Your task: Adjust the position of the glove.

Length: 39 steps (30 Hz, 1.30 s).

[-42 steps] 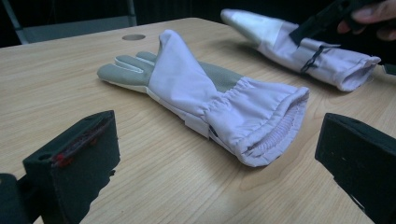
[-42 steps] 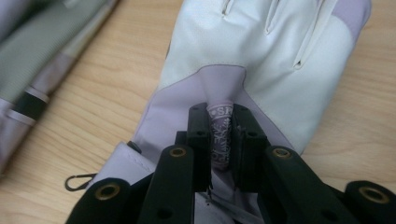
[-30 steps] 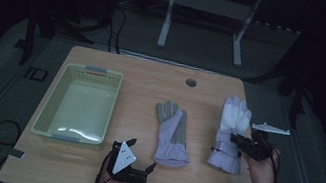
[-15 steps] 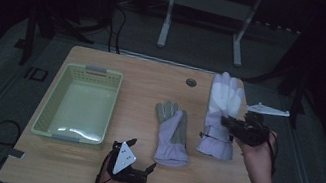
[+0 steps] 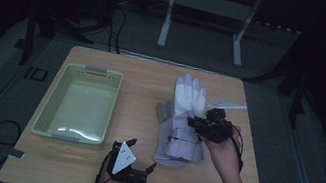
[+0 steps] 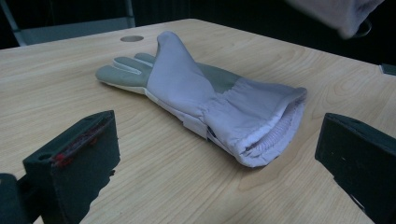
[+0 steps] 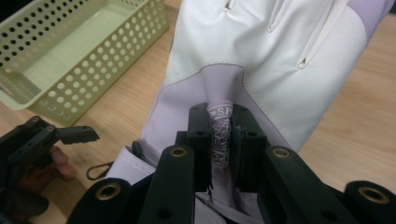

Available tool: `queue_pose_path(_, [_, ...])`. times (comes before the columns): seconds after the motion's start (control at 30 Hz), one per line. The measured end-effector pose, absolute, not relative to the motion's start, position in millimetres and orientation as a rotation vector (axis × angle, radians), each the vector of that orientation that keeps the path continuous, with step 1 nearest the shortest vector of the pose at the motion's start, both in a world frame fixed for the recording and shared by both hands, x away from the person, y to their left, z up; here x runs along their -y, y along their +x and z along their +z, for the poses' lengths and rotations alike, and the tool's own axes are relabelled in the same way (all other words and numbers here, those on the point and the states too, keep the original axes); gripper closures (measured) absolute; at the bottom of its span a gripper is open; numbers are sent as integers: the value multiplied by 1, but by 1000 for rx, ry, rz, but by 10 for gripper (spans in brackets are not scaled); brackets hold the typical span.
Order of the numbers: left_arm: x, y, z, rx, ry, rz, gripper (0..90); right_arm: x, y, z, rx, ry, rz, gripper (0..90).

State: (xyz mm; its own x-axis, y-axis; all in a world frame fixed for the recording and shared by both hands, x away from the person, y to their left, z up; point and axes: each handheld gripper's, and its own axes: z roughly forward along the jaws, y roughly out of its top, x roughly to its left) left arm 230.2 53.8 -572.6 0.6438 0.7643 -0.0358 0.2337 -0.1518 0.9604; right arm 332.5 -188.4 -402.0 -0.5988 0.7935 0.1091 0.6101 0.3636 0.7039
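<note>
Two gloves are on the table (image 5: 86, 169): the grey-palmed glove (image 6: 205, 100) lies flat right of the basket (image 5: 78, 105). The right gripper (image 7: 219, 135), jaws clamped on the white glove (image 5: 187, 107), holds it above the other; the left gripper (image 5: 130, 164) rests near, jaws apart.

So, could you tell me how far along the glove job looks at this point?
Nothing looks finished: the basket holds no glove. In hand: the right gripper is shut on a pinch of the lifted glove, which hangs over the glove on the table. The left gripper waits open, facing that one's cuff. Left, probably: getting both gloves into the basket.
</note>
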Motion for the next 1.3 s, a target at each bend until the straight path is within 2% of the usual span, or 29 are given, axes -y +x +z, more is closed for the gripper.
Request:
queue_pose_path(0.43, [-54,230,-573,-823,1700,556,0,163,358,-458,-2458,1363,913,796])
queue_pose_path(0.8, [-54,231,-573,-824,1700,544,0,154,368,-485,-2479,1349,768,785])
queue_pose_path(1.03, [-55,231,-573,-826,1699,544,0,163,367,-487,-2468,1367,753,783])
queue_pose_path(1.2, [-55,231,-573,-829,1700,539,0,165,369,-489,-2496,1374,786,711])
queue_pose_path(1.3, [-54,231,-573,-835,1699,554,0,166,368,-487,-2486,1339,827,626])
